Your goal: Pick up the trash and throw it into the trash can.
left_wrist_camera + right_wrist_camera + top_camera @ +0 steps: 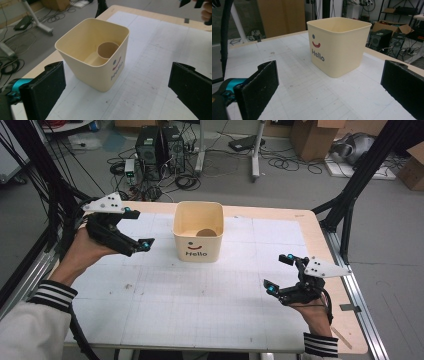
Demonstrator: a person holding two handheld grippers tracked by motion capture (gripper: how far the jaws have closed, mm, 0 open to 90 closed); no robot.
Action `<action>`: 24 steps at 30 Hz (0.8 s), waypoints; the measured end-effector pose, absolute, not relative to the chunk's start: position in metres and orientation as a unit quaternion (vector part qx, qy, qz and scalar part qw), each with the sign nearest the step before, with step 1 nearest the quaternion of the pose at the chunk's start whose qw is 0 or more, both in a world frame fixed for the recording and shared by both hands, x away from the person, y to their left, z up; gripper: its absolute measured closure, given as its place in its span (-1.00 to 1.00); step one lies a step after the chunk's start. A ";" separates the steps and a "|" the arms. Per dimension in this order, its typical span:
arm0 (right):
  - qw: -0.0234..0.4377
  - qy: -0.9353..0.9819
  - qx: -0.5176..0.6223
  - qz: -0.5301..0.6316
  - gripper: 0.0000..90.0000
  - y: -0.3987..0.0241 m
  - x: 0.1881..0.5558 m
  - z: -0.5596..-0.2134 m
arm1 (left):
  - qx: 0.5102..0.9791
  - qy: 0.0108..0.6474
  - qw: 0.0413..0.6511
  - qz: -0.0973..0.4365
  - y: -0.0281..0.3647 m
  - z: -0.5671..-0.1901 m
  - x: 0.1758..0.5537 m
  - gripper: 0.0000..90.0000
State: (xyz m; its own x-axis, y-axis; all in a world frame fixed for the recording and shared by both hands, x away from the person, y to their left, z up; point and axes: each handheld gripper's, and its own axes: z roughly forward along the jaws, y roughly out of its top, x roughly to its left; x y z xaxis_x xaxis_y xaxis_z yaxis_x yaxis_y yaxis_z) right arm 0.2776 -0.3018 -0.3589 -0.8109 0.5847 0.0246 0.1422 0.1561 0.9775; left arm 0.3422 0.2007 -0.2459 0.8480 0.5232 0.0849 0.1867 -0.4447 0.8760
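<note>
My left gripper [134,231] hovers by the table's [165,310] far left corner, jaws spread, empty, just left of the tub [198,238] at the far edge's middle; my right gripper [278,275], equally agape, sits farther off near the right edge; left is nearer.

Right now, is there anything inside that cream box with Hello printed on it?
Yes. Inside the cream box a round cup-like cylinder of the same colour stands in one corner. Its bottom and the floor nearest the front wall are hidden by the walls.
</note>
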 end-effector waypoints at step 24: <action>0.188 0.736 0.251 0.600 -0.99 -0.303 0.278 -0.359 | 0.753 0.251 0.575 0.199 0.252 -0.322 0.294 -0.96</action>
State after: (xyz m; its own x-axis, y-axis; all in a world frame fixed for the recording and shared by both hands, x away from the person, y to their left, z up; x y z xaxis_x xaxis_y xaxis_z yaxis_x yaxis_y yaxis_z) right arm 0.2776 -0.3027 -0.3593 -0.8033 0.5950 0.0248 0.1450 0.1549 0.9772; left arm 0.2938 0.2521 -0.3223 0.7942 0.6075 0.0115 0.1490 -0.2131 0.9656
